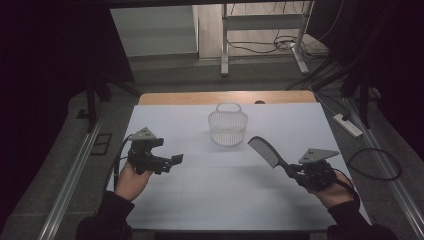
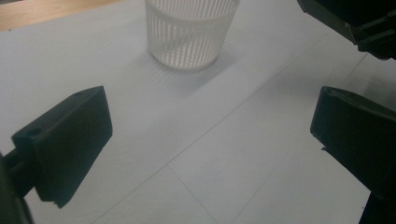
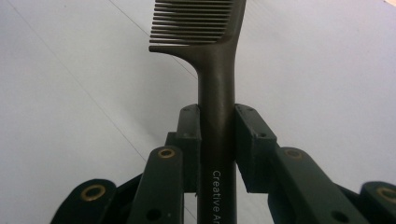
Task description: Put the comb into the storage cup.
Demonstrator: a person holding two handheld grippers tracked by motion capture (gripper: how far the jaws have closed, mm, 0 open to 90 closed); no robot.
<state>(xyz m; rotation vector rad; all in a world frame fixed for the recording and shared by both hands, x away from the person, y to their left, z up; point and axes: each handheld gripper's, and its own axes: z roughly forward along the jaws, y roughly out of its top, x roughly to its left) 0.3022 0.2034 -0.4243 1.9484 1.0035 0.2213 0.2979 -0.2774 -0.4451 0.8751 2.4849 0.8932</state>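
Two grippers work over the white table (image 1: 225, 200), one in each of the person's hands. The right gripper (image 1: 291, 172) is clamped on one dark comb (image 1: 267, 151) — its two jaws press against opposite sides of the handle, as the right gripper view shows, with the handle (image 3: 215, 135) running up between them and the single row of teeth (image 3: 191, 23) beyond the tips. Pale lettering runs along the lower part of the handle. In the high view the comb is off the table surface, tilted up and away from the gripper, its toothed end pointing toward the middle of the table and sitting near the basket, just to that basket's right and a little nearer the person.

The left gripper (image 1: 175, 160) holds nothing — its two jaws stand wide apart with bare table between them in the left gripper view. It hovers over the left part of the table, pointing toward the middle.

There is one white slatted basket (image 1: 228, 127), upright on the far middle of the table, with one loop handle (image 1: 228, 106) at its far rim. It stands apart from both grippers.
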